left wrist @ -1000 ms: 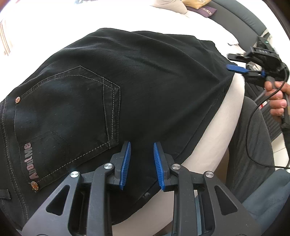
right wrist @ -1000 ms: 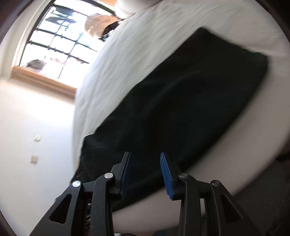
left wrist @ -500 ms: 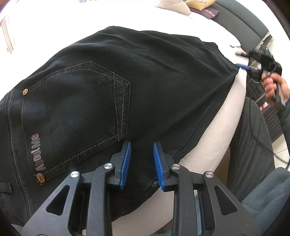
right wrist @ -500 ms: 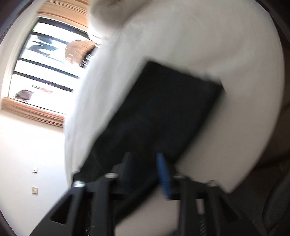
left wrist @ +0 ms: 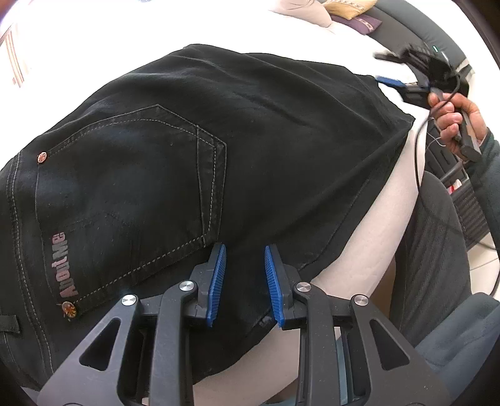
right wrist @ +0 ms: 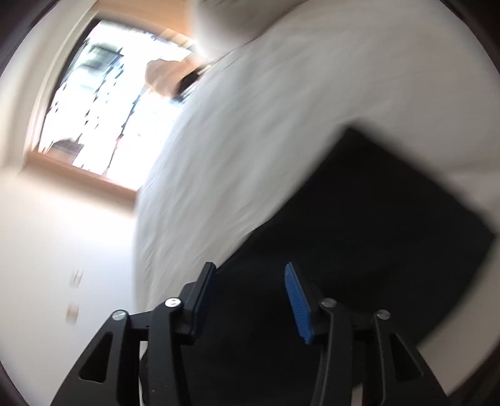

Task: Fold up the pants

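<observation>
**Black pants lie flat on the bed, both grippers at their near edge**

The white bed [left wrist: 384, 218] takes up most of the room as I see it, its sheet running far off toward a bright window [right wrist: 103, 103] in the right wrist view. Spread across it lie the black pants [left wrist: 250, 140], seat side up, reaching from the waistband at the left to a squared-off end at the right. In the blurred right wrist view the same pants [right wrist: 375, 234] show as a dark slab with a clean corner on the far right.

Cushions [left wrist: 347, 6] sit at the far head of the bed. A stitched back pocket [left wrist: 125, 187] faces up on the left part of the pants, with a small lettered label [left wrist: 64, 265] along its near left edge and a copper rivet [left wrist: 42, 157] at its far left corner.

The left gripper [left wrist: 243, 281] hovers over the near hem of the seat, its blue pads apart with dark cloth showing between them; nothing is pinched. The right gripper [left wrist: 403, 84], held in the person's right hand [left wrist: 453, 118], sits at the far right corner of the pants. Seen from its own camera, the right gripper [right wrist: 250, 303] has its fingers wide apart above the black fabric.
</observation>
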The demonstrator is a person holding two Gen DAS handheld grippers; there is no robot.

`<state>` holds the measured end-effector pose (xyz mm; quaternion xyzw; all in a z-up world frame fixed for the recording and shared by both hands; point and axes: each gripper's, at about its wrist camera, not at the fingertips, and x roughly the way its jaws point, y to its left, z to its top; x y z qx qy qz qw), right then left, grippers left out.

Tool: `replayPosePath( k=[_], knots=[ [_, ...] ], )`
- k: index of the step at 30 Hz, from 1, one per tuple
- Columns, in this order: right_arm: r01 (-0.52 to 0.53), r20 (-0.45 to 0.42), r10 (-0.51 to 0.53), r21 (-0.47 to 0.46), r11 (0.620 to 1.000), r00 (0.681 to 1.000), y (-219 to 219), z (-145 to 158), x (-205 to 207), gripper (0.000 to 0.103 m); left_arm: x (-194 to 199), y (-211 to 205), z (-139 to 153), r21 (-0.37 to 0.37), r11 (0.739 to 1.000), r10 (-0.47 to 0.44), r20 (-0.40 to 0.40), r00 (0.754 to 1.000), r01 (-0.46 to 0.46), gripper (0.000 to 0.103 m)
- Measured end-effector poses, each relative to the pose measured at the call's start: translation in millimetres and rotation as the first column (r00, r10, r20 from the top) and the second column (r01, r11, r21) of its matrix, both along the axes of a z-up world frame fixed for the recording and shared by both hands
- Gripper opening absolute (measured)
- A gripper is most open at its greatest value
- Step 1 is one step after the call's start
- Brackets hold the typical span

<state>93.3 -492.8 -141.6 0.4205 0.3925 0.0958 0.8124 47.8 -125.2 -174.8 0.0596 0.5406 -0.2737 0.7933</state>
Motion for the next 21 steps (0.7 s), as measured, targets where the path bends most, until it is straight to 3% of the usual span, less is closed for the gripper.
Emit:
replayPosePath(
  k=[2,4,5,6,8,11,12,13,15,17,19,21],
  knots=[
    [-0.184,-0.010,0.184,0.008,0.983,0.983,48.6,-7.0,24.0,0.051,0.6,1.7,-0.1,-0.006,1.000,0.003,-0.003,1.000,-0.003,0.025],
    [-0.286,-0.093,0.282,-0.032,0.958,0.955,81.8,-29.6,47.0,0.051,1.2,4.0,-0.4,-0.010,1.000,0.001,-0.005,1.000,-0.001,0.025],
    [-0.274,-0.138,0.265,-0.048,0.961,0.954,82.9,-43.3,57.5,0.046,1.3,5.1,-0.5,-0.013,1.000,0.000,-0.006,1.000,-0.001,0.025],
    [-0.250,-0.152,0.244,-0.023,0.968,0.958,78.0,-52.0,65.8,0.026,1.9,6.1,-0.9,-0.015,1.000,0.000,-0.008,1.000,0.000,0.025],
    [-0.141,-0.143,0.147,0.052,0.989,0.979,48.0,-63.9,80.3,0.005,3.4,8.4,-1.6,-0.018,1.000,0.001,-0.012,1.000,-0.001,0.025],
    [0.066,-0.110,-0.071,-0.051,0.997,0.991,-1.7,-56.1,83.4,0.003,4.7,11.0,-2.3,-0.019,1.000,0.001,-0.012,1.000,-0.002,0.025],
    [0.139,-0.127,-0.153,-0.111,0.984,0.980,-19.0,-49.5,80.8,0.005,4.4,11.9,-2.5,-0.020,1.000,0.004,-0.011,1.000,-0.005,0.025],
    [0.163,-0.123,-0.176,-0.108,0.981,0.977,-26.5,-43.7,76.0,0.010,4.4,12.3,-2.6,-0.022,1.000,0.008,-0.010,1.000,-0.008,0.025],
    [0.173,-0.069,-0.178,-0.075,0.982,0.982,-30.5,-27.3,58.1,0.048,3.9,13.2,-3.5,-0.023,1.000,0.012,-0.008,1.000,-0.012,0.025],
    [0.099,0.010,-0.098,-0.065,0.993,0.995,-15.0,-12.1,32.3,0.065,3.8,13.2,-3.2,-0.014,1.000,0.011,-0.003,1.000,-0.011,0.025],
    [0.003,0.019,-0.002,-0.052,0.999,1.000,3.1,-20.1,11.8,0.068,2.7,11.0,-2.3,-0.006,1.000,0.011,0.000,1.000,-0.011,0.025],
    [0.029,-0.053,-0.033,-0.071,0.997,0.998,-4.8,-45.4,-9.4,0.066,1.0,8.6,-1.4,0.002,1.000,0.011,0.004,1.000,-0.011,0.025]
  ],
)
